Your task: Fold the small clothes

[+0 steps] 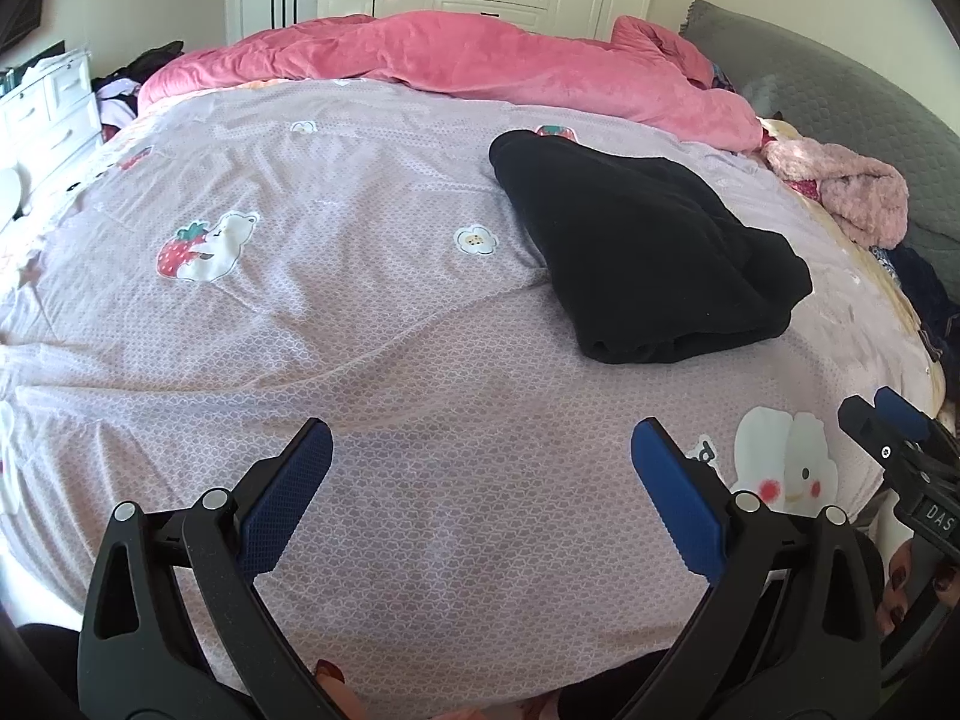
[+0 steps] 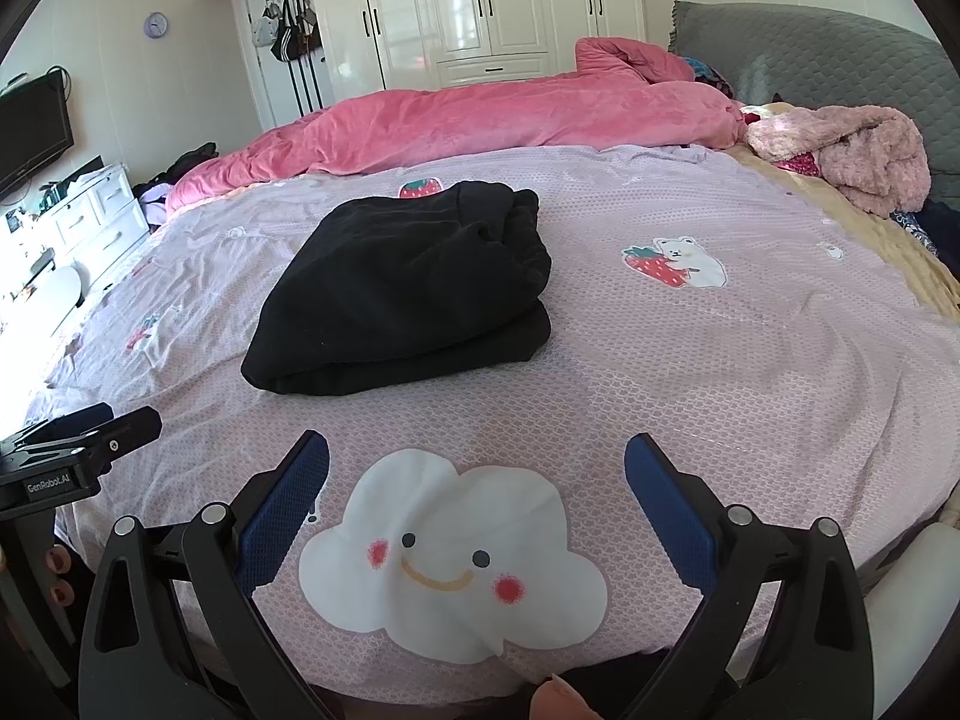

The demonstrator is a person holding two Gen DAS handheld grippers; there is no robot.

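A black garment (image 1: 642, 246) lies folded into a thick rectangle on the lilac printed bedsheet (image 1: 360, 300). It also shows in the right wrist view (image 2: 408, 294), in the middle of the bed. My left gripper (image 1: 480, 450) is open and empty, hovering over the sheet near the bed's front edge, well short and left of the garment. My right gripper (image 2: 477, 462) is open and empty above a white cloud print, in front of the garment. Each gripper shows at the edge of the other's view: the right one (image 1: 888, 426), the left one (image 2: 90, 426).
A pink duvet (image 2: 480, 114) is bunched along the far side of the bed. A fluffy pink garment (image 2: 852, 150) and a grey headboard (image 2: 810, 48) are at the right. White drawers (image 2: 90, 210) stand left, wardrobes (image 2: 480, 0) behind.
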